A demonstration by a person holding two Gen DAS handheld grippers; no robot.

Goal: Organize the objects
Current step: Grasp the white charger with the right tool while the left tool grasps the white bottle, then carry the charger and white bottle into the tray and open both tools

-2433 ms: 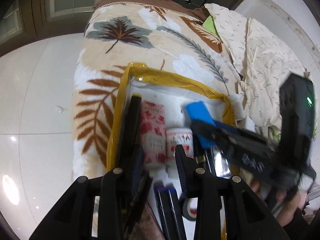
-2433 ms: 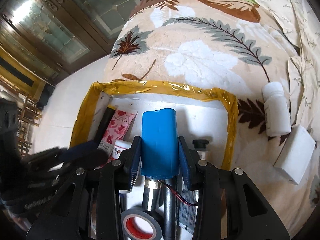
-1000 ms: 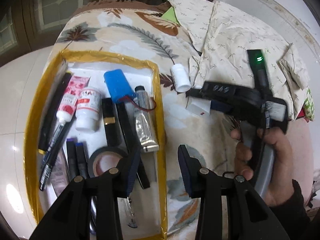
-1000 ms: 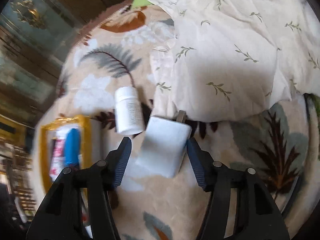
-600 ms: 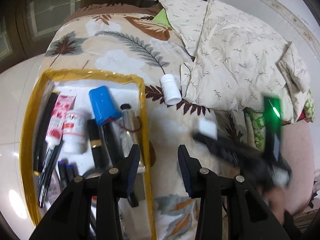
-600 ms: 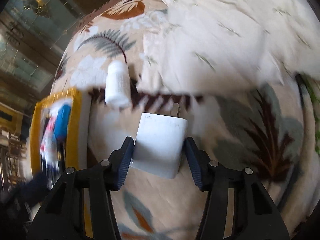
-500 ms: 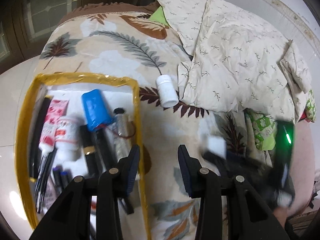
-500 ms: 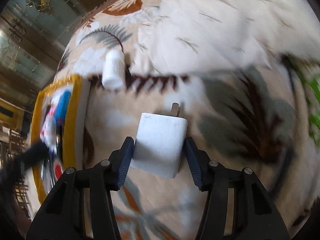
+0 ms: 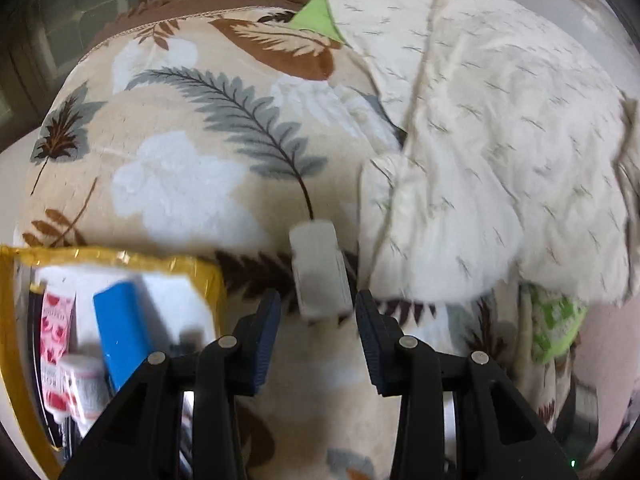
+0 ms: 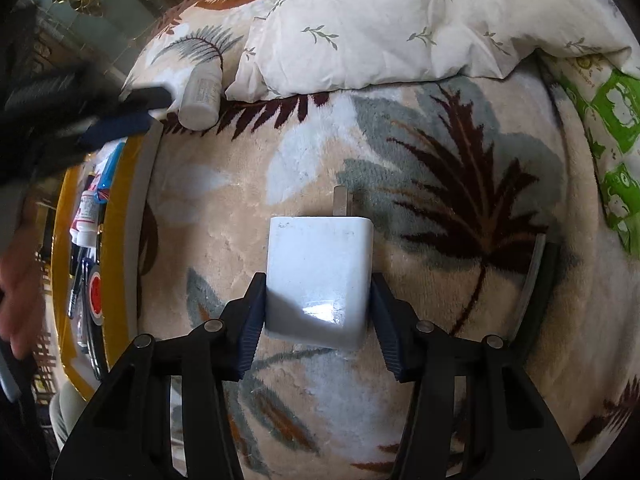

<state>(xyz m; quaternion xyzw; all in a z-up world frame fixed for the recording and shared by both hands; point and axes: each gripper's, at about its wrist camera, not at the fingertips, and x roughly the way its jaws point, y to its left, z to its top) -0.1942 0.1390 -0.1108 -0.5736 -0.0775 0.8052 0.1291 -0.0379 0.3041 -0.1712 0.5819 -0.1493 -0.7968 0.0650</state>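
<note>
My right gripper [image 10: 318,312] is shut on a white charger plug [image 10: 320,276], prongs pointing away, held above the leaf-print blanket. My left gripper [image 9: 316,332] is open, its jaws on either side of the near end of a small white bottle [image 9: 320,268] that lies on the blanket; I cannot tell if they touch it. The bottle also shows in the right wrist view [image 10: 202,98], with the left gripper [image 10: 152,110] blurred beside it. The yellow-rimmed white tray [image 9: 200,268] at lower left holds a blue block [image 9: 120,332], a pink tube and small bottles.
A crumpled cream quilt [image 9: 500,152] covers the right and far side of the bed. A green-printed cloth [image 9: 556,328] lies at the right. In the right wrist view the tray [image 10: 116,280] is at the left edge, and a thin grey strip [image 10: 534,276] lies on the blanket to the right.
My left gripper has moved forward from over the tray to the white bottle, jaws now flanking it. My right gripper has closed on the charger plug and carried it away from the bottle.
</note>
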